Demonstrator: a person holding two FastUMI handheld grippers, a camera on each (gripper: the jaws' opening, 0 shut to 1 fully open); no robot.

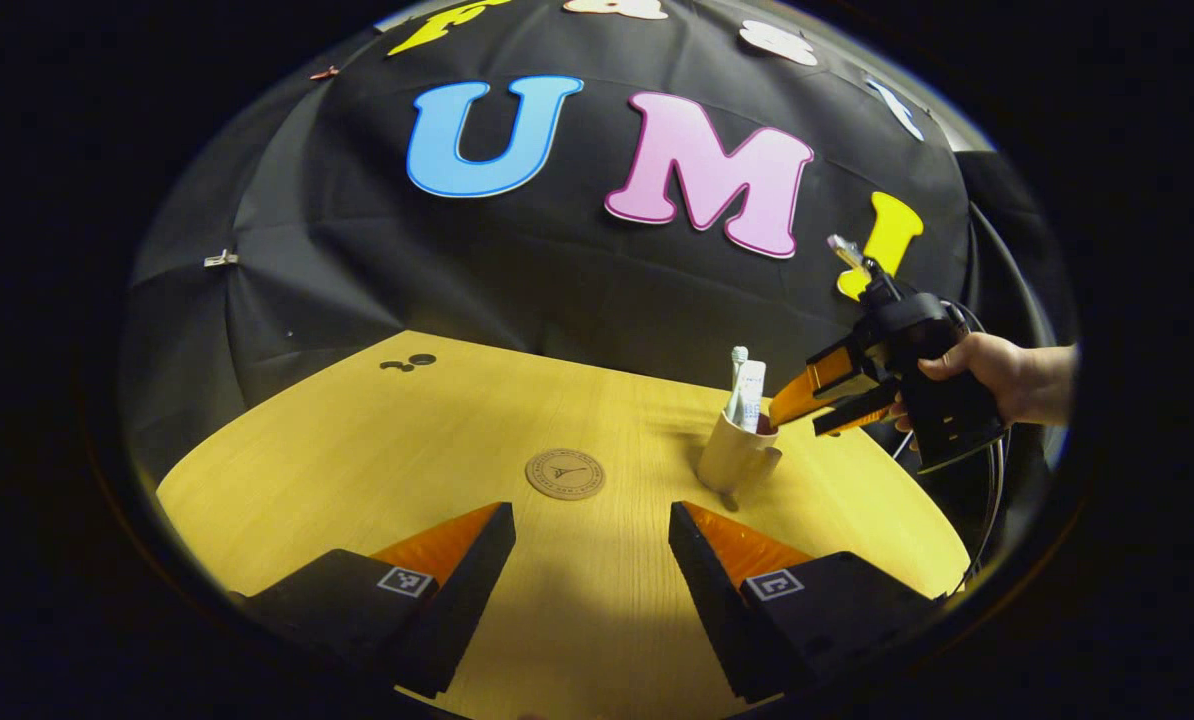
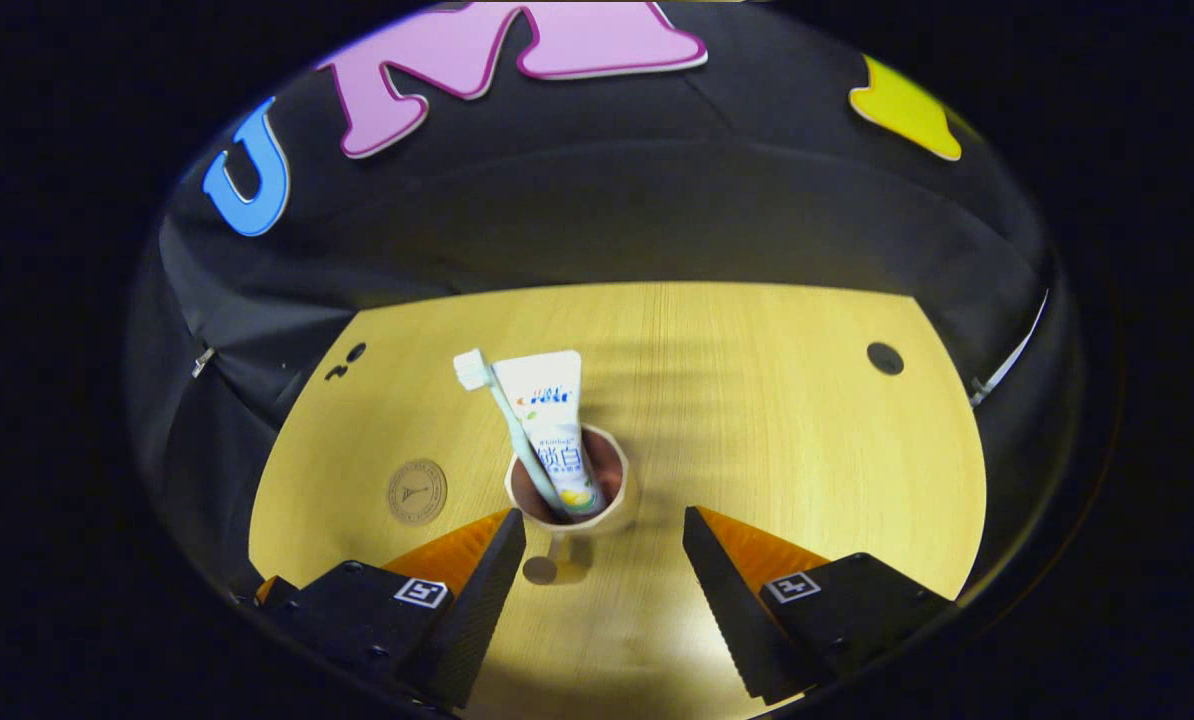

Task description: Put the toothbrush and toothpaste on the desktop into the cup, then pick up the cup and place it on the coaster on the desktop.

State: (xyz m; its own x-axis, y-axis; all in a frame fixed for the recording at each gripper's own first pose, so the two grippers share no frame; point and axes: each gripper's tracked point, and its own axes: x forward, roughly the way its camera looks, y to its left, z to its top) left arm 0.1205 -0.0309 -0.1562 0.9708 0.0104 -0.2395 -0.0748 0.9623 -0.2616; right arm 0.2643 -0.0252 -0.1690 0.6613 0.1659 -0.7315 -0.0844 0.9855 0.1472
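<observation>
We see the tabletop [image 1: 597, 600] first, a pale wooden surface that spreads under both tools and ends at the black cloth wall [image 1: 517, 270] beyond them. Near its far edge, ahead and to the left of our left tool [image 1: 592, 530], sit small dark round holes [image 1: 412, 362]; from our right tool [image 2: 605, 535] another dark hole [image 2: 885, 358] shows ahead and to the right.

The left tool hangs low over the tabletop with its fingers set well apart and nothing between them. Ahead and to its right a hand [image 1: 997, 375] holds the right tool [image 1: 802, 410], whose fingertips point toward the cup's mouth — they stand apart, gripping nothing.

The cup [image 1: 735, 455] stands upright on the tabletop, ahead and right of the left tool; in the right gripper view the cup [image 2: 567, 495] lies just ahead of that tool, between its open fingers and slightly beyond their tips, touched by neither as far as we can tell. Inside it the toothpaste [image 2: 555, 430] stands on end, leaning away from the tool, and the toothbrush [image 2: 502, 415] rests against its left side, head up.

The round coaster [image 1: 565, 473] lies flat just ahead of the left tool, to the left of the cup and clear of it — bare tabletop lies between the two. From the right tool the coaster [image 2: 417, 491] is off to the left.
</observation>
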